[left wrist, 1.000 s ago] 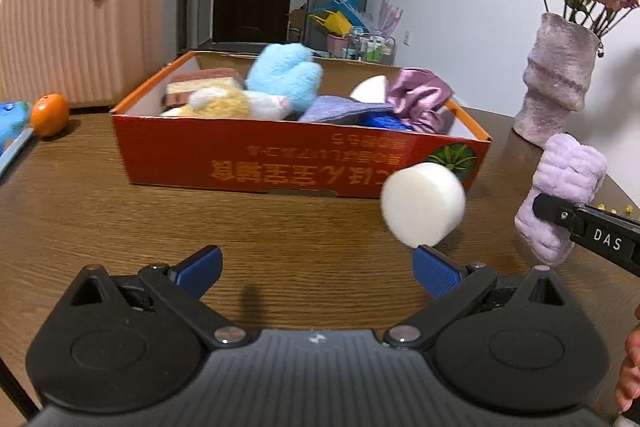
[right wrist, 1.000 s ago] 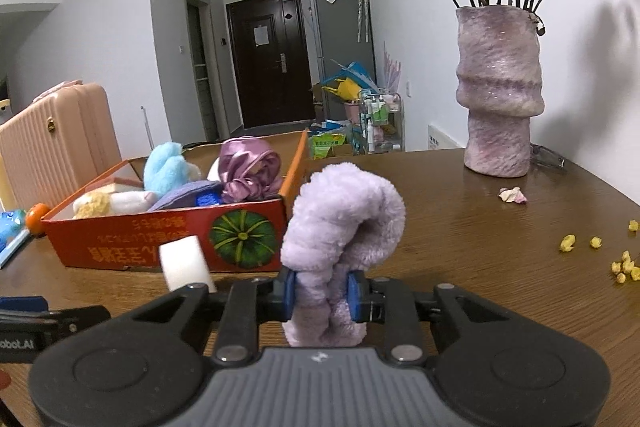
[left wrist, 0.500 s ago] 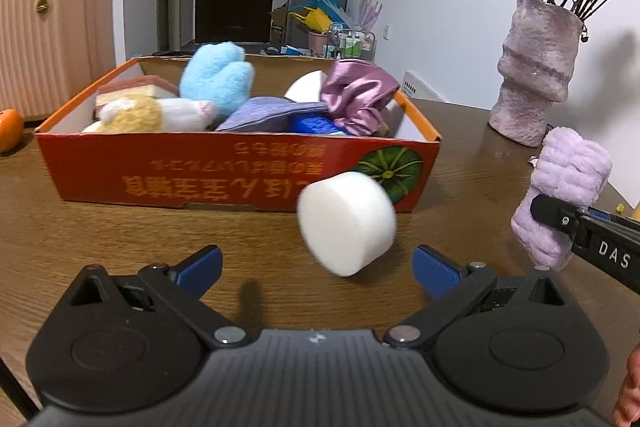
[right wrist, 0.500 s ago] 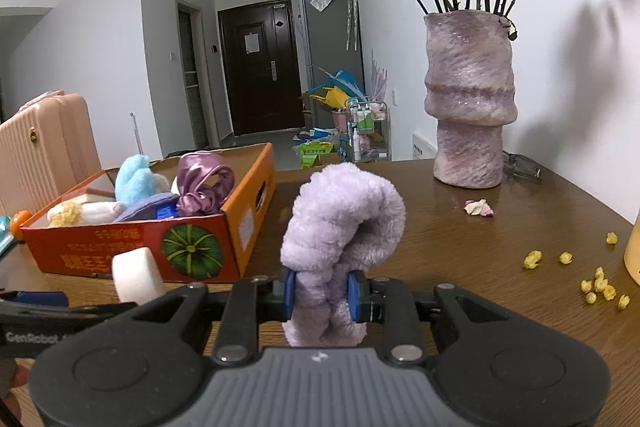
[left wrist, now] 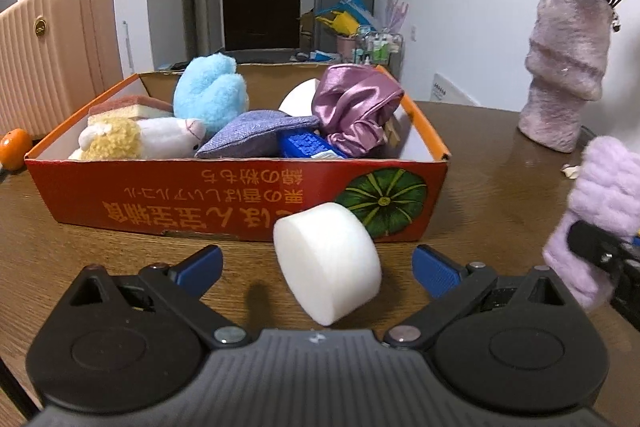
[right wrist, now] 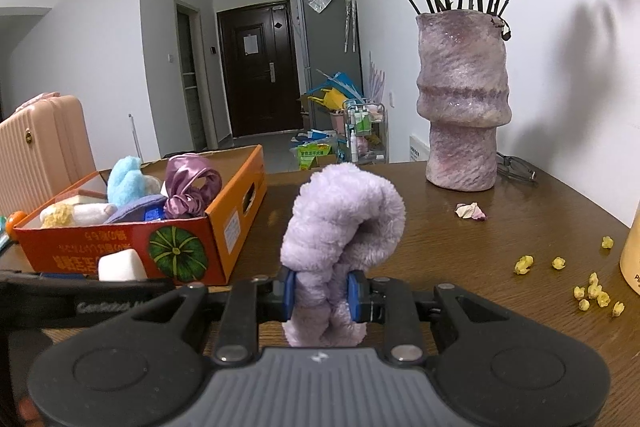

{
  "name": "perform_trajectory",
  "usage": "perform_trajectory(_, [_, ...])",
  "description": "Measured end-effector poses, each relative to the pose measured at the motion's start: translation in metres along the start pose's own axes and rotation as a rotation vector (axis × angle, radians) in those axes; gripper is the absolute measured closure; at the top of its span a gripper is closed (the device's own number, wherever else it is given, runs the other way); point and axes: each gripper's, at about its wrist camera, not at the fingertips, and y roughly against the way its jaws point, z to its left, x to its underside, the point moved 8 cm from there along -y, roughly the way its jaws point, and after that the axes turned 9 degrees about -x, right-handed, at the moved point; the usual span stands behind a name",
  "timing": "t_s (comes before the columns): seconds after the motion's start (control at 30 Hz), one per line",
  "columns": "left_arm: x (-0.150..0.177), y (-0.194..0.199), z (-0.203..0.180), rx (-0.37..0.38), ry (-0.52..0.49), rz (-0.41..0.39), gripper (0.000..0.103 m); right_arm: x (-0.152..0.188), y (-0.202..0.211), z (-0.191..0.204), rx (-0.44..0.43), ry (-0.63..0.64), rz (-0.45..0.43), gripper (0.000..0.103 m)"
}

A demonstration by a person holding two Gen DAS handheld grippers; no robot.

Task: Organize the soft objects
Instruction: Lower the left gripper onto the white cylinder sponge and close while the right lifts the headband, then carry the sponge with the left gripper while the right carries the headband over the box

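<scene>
1. My left gripper (left wrist: 316,263) has its blue pads spread wide, with nothing pressed between them. The white foam cylinder (left wrist: 328,263) sits in the gap, on the brown wooden table (left wrist: 100,247), slightly nearer my right-hand pad than the other, and I cannot see either pad touching it.

2. That foam cylinder lies on its curved side just in front of the orange cardboard box with the green pumpkin print (left wrist: 224,203). Its flat round face points toward my left pad and somewhat away from me, so its axis runs roughly across the gap, skewed a little. It is a short, stubby piece, so the axis is barely longer than the width.

3. I judge that closing here would press one pad on the flat face and the other on the far end, which suits a soft roll that could otherwise wheel away along the table.

4. My right gripper (right wrist: 320,297) is pressed together on the fluffy lilac plush band (right wrist: 340,227), pinching its lower part; the folded loop stands upright above the pads and curls over toward the right.

5. My left hand is clearly the nearer one to the foam; the right is already full and hovers to the right of the box's pumpkin corner.

6. The box holds a pale blue plush toy (left wrist: 210,91), a shiny mauve satin cloth (left wrist: 354,111) and other soft pieces, and its open top lies just beyond the foam, up and forward from my left pads.
</scene>
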Motion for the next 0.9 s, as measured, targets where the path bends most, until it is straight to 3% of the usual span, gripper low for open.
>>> perform_trajectory(0.17, [-0.001, -0.006, -0.001, -0.013, -0.024, 0.007, 0.012, 0.001, 0.0, -0.002, 0.009, -0.01, -0.002, 0.078])
perform_trajectory(0.27, [0.002, -0.01, 0.0, 0.014, -0.029, 0.039, 0.031, 0.002, -0.002, 0.0, 0.012, 0.002, 0.007, 0.078])
perform_trajectory(0.33, [0.003, -0.012, 0.0, 0.043, -0.041, 0.056, 0.054, 0.002, -0.002, 0.001, 0.012, 0.011, 0.004, 0.078])
perform_trajectory(0.47, [0.002, -0.012, 0.007, 0.065, -0.039, 0.047, 0.073, 0.001, -0.001, 0.004, 0.013, 0.013, -0.003, 0.078])
perform_trajectory(0.9, [-0.001, 0.002, 0.005, 0.125, -0.07, -0.008, 0.073, 0.002, 0.0, 0.011, -0.031, 0.008, -0.009, 0.078])
